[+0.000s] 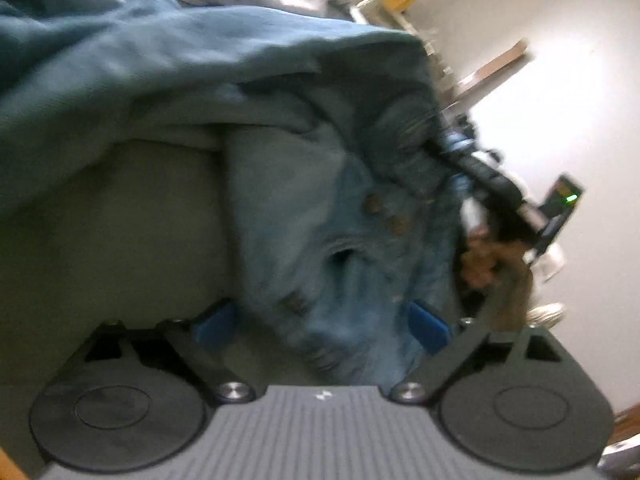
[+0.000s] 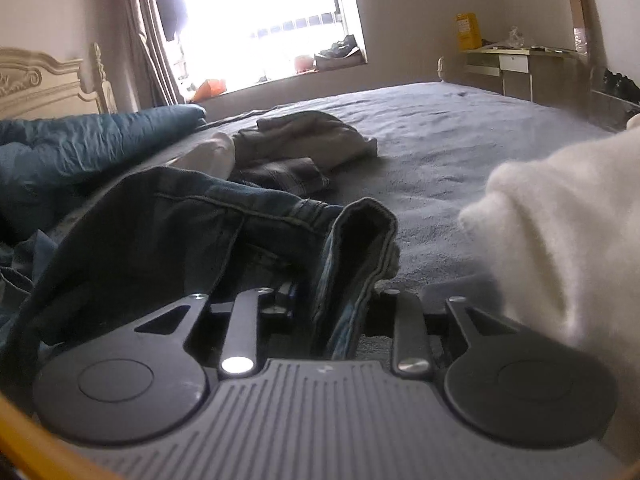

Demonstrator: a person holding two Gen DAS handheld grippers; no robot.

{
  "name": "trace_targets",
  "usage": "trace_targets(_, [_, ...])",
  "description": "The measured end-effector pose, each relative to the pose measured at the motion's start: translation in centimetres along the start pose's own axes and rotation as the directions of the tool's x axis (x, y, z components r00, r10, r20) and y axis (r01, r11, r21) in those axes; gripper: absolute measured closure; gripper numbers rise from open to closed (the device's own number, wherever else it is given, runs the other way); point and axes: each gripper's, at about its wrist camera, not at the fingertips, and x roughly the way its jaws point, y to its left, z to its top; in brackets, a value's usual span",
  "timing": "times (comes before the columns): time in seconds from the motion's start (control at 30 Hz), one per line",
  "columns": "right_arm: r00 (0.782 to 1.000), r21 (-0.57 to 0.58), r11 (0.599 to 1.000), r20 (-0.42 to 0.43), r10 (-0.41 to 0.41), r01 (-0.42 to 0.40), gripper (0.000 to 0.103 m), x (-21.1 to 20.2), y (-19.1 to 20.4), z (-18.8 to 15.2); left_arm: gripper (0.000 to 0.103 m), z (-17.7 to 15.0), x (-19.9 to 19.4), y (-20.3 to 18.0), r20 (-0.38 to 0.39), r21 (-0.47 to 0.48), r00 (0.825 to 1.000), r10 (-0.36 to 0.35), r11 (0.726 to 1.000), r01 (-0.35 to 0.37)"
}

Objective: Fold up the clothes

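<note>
Although both views are blurred, the garment in hand is plainly a pair of jeans [image 2: 168, 216], lying crumpled on the near part of the bed [image 2: 460, 136] beside a blue quilt [image 2: 92, 140]. Denim like this will likely handle as heavy and fairly stiff for cloth: it should hold a crease once laid flat, yet it sags and drags when lifted by one corner. It is neither fragile nor slippery, and the thick seams and hems give a firm bite.

The right claw [image 2: 336, 300] stands narrowed, with a doubled fold of the jeans, seam and all, running between its fingers; it looks to be gripping that fold, though the pads themselves are hidden under the cloth.

The left claw [image 1: 320, 320] stands wide, its blue pads [image 1: 426, 322] either side of a hanging bunch of denim [image 1: 340, 220] with rivets showing (probably the pocket or waistband region), pressing on nothing.

A sensible hold would be the waistband or a leg hem, at two spread points, so the weight hangs evenly. Other clothes [image 2: 304, 148] lie further up the bed, and something white and fluffy [image 2: 560, 232] intrudes at the right.
</note>
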Motion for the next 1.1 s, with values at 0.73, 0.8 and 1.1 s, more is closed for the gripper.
trace_targets(0.73, [0.998, -0.432, 0.900, -0.043, 0.050, -0.064, 0.083, -0.4, 9.8, 5.2, 0.055, -4.5, 3.9, -9.0, -0.298, 0.268, 0.954, -0.040, 0.955, 0.124])
trace_targets(0.8, [0.998, -0.367, 0.930, -0.057, -0.030, 0.007, 0.074, 0.0, 7.5, 4.6, 0.047, -2.6, 1.0, -9.6, -0.251, 0.319, 0.968, -0.027, 0.941, 0.109])
trace_targets(1.1, [0.999, -0.218, 0.975, 0.022, -0.042, 0.046, 0.031, -6.5, 0.3, 3.0, 0.017, 11.1, 2.7, -16.0, 0.155, 0.652, 0.986, 0.061, 0.743, -0.148])
